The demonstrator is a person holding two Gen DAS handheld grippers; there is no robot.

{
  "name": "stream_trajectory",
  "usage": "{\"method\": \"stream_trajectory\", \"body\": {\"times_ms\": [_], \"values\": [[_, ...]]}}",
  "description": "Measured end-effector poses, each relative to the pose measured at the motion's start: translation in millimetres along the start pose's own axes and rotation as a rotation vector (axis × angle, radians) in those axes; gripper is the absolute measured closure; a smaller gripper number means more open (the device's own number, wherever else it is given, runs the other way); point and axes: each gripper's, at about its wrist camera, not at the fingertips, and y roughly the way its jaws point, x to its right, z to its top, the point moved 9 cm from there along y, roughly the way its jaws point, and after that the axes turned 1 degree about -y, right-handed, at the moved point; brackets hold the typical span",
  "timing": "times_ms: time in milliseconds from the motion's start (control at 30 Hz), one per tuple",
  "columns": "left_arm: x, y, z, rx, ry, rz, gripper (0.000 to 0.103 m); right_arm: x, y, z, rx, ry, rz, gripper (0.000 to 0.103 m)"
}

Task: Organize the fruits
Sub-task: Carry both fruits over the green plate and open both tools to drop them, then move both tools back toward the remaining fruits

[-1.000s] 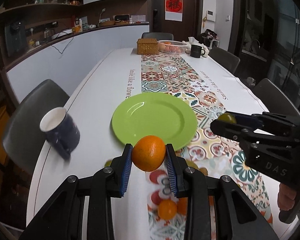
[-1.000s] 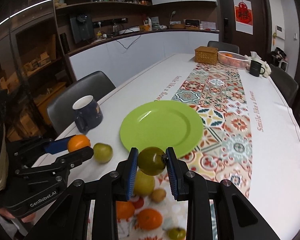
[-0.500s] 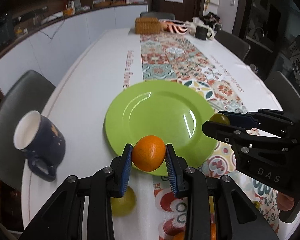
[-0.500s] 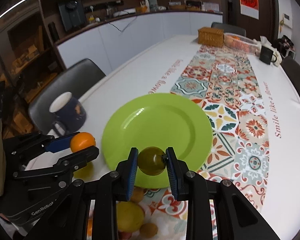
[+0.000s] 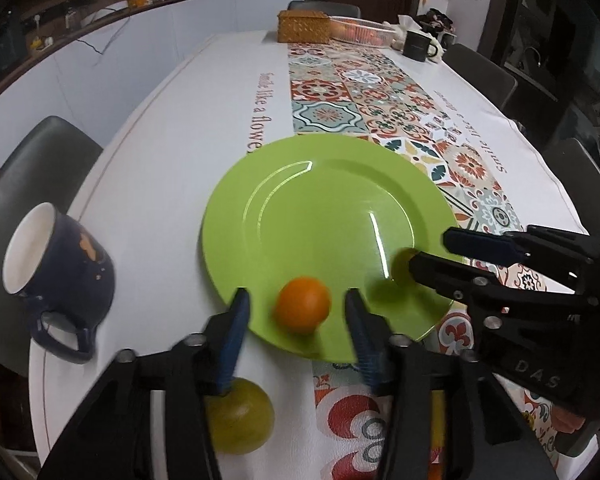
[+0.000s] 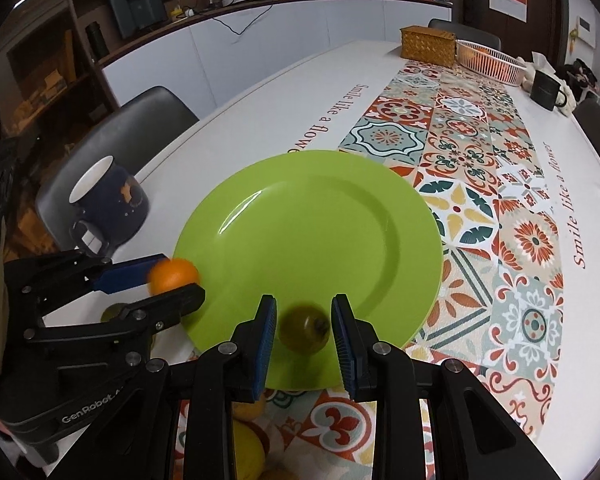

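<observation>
Jaws of both grippers have just been opening. Left gripper (image 5: 296, 312) has released the orange (image 5: 302, 310); right gripper (image 6: 304, 330) has released the green fruit (image 6: 305, 330). Both fruits sit between the parted pads, on the plate's (image 5: 320, 208) near rim.

Round glossy orange fruit (image 5: 302, 310) sits low-centre in the left wrist view, on the near rim of the shiny lime-green plate (image 5: 324, 208). Dull olive-green round fruit (image 6: 305, 329), a bit blurred, sits on the same rim, bottom-centre of the right wrist view.

Both wrist cams close, angled down; share green plate (image 5: 324, 208).
</observation>
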Motion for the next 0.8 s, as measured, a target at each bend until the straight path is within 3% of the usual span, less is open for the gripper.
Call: {"method": "stream_trajectory", "body": {"times_ms": [333, 567, 800], "values": [[-1, -48, -11, 0.092, -0.008, 0.073, 0.046, 3, -47, -10, 0.092, 0.0, -0.054, 0.064], [10, -104, -20, 0.216, 0.012, 0.106, 0.032, -5, -97, -24, 0.18, 0.001, -0.069, 0.064], [13, -148, -39, 0.289, 0.008, 0.134, 0.021, -12, -144, -45, 0.257, 0.014, -0.108, 0.051]]}}
